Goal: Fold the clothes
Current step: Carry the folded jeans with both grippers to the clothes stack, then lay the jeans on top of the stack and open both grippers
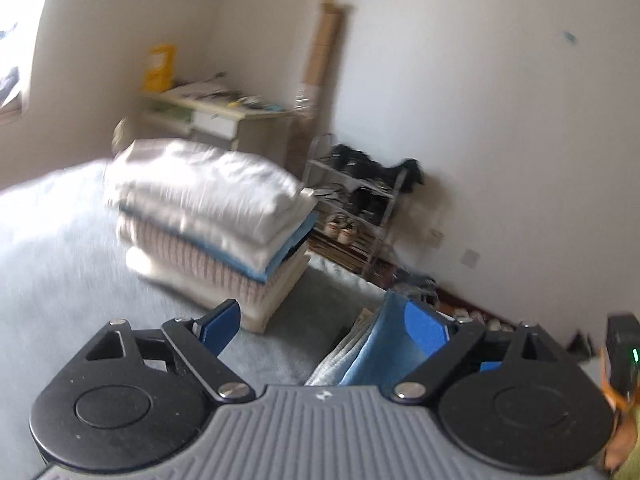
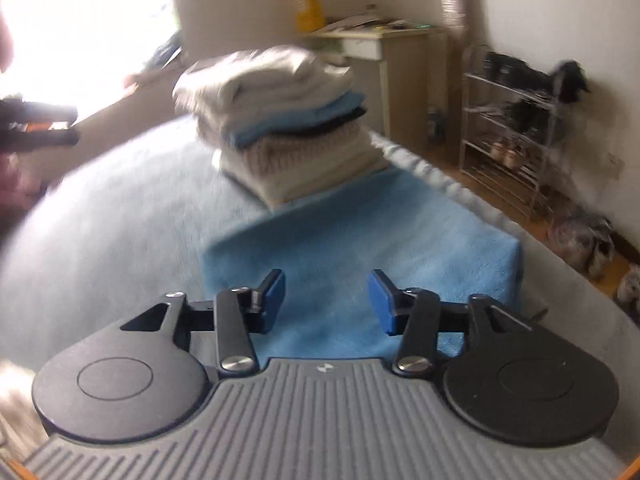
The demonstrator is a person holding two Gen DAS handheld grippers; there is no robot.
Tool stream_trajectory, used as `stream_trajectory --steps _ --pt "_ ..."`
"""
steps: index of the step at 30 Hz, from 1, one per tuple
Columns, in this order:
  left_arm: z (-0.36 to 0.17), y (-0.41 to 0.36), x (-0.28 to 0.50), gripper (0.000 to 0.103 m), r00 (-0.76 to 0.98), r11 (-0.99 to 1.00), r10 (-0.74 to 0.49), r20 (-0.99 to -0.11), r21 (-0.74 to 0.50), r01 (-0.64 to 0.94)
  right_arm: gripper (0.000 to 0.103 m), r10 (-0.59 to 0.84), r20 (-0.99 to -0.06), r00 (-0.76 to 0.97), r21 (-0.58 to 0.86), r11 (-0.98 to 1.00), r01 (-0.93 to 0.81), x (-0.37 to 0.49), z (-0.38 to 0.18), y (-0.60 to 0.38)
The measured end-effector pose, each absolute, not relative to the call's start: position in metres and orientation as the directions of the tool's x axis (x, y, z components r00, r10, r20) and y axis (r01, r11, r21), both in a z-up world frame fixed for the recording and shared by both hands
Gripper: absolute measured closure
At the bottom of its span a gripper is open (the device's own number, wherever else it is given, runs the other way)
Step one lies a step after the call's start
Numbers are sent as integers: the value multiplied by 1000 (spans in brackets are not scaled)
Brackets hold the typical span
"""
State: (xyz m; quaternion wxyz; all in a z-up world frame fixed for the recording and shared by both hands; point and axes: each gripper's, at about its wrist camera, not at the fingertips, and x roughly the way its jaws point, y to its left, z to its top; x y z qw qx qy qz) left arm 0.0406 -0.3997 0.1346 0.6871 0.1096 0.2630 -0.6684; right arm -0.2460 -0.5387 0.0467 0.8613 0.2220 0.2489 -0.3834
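Note:
A folded light blue garment [image 2: 360,232] lies flat on the bed, right in front of my right gripper [image 2: 328,302], which is open just above its near edge. Behind it stands a stack of folded clothes [image 2: 280,120] in white, blue and beige. In the left wrist view the same stack [image 1: 208,216] sits ahead on the left. My left gripper [image 1: 324,328] is open wide, with an edge of the blue garment [image 1: 380,344] resting against its right finger. The left gripper [image 2: 40,124] also shows blurred at the far left of the right wrist view.
The grey-blue bed cover [image 1: 60,280] spreads out to the left. Past the bed's right edge stand a metal shoe rack [image 2: 516,152] and a cluttered desk [image 2: 380,40] against the wall. Shoes [image 2: 592,240] lie on the wooden floor.

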Motion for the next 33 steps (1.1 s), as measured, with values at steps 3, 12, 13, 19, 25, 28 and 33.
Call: stream_trajectory --steps 3,12,13,19,25,28,33 --pt "172 -376 52 5 -49 4 -870 -491 -105 994 44 -570 -581 581 258 549 795 -241 66 -525" --pt "159 -318 103 5 -51 57 -856 -514 -192 980 36 -608 -620 495 293 406 866 -193 82 -488" --pt "152 -312 104 5 -55 50 -862 -503 -193 980 36 -615 -628 477 283 391 876 -187 86 -484" --pt "124 -282 118 5 -149 -37 -880 -451 -248 968 32 -676 -651 344 174 308 935 -154 96 -455" --pt "100 -270 122 5 -224 -136 -887 -404 -235 962 30 -697 -671 252 129 225 966 -154 106 -399" --pt "89 -283 114 5 -272 -197 -870 -411 -216 956 23 -741 -640 203 98 183 978 -162 120 -375" --pt "64 -314 94 2 -380 -254 -763 -523 -297 920 19 -721 -678 146 60 143 988 -173 115 -360"
